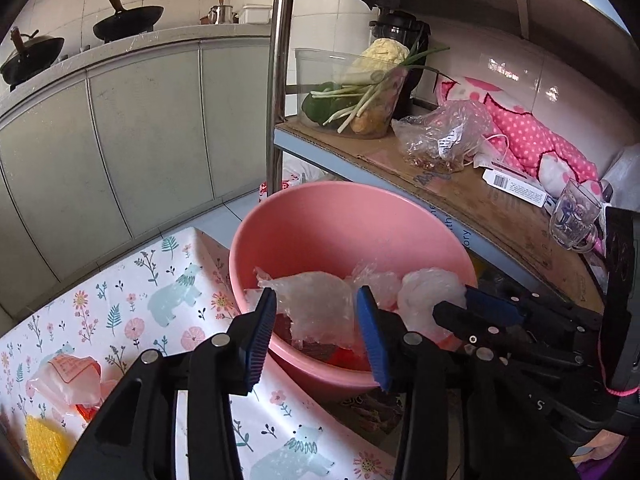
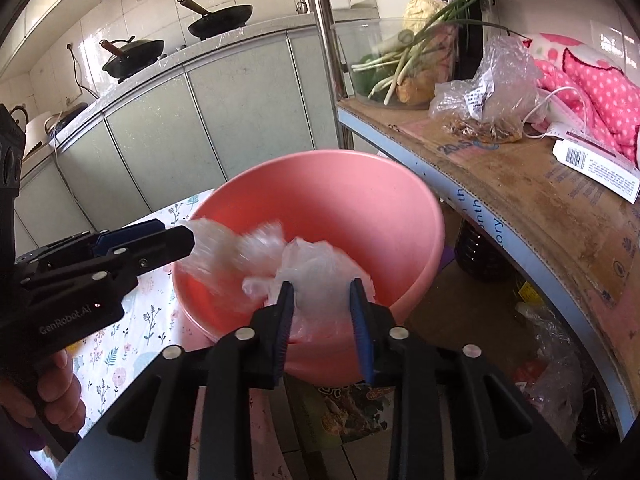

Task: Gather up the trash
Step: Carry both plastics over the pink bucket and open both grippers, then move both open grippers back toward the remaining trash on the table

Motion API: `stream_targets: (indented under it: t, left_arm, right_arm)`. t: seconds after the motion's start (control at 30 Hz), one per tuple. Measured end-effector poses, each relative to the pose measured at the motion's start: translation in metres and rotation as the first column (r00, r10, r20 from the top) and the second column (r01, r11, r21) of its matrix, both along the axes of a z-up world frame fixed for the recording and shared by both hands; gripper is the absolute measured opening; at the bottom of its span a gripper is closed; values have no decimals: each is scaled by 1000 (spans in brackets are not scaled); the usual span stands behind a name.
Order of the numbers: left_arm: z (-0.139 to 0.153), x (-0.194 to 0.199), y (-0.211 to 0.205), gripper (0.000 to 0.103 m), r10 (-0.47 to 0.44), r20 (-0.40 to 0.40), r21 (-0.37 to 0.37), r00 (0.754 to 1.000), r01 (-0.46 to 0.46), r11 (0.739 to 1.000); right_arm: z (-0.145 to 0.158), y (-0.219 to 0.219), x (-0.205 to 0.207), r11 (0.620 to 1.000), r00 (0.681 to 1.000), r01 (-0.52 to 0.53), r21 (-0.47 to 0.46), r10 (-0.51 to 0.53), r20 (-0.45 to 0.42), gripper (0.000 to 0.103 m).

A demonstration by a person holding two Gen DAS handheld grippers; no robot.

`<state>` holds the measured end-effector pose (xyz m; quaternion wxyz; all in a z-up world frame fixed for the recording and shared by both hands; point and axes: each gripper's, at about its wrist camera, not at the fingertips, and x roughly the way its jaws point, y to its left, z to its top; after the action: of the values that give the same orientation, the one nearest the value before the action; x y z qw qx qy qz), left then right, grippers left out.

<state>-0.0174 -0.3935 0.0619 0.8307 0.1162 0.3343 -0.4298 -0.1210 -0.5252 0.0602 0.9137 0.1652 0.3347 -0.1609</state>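
A pink bowl stands at the edge of the floral table, with red scraps and clear plastic in its bottom. My left gripper hangs over the near rim, jaws open, and a crumpled clear plastic sheet lies loose between the fingertips. In the right wrist view that gripper comes in from the left with the blurred clear plastic just off its tip. My right gripper is over the bowl too, jaws apart around a white plastic bag that sits loose between them. Seen from the left wrist, the right gripper enters from the right.
A pink plastic wrapper and a yellow mesh piece lie on the floral tablecloth. A metal shelf lined with cardboard stands close on the right, with a tub of vegetables, a plastic bag and a glass mug. A hand grips the left gripper's handle.
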Motion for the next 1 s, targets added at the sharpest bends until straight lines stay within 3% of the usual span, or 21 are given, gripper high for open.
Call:
stream_targets:
  t: [0.37,1.0]
  left_arm:
    - [12,-5,17,42,15,-25,-47,1000,-16,999]
    - [59,-56,98,43,59,63,-84,996,-53,995]
  right_arm:
    - [4,5,-11,1000,1000,14,3,-14,7,33]
    - [44,68,-30,996,994,-93,-18,94,62,33]
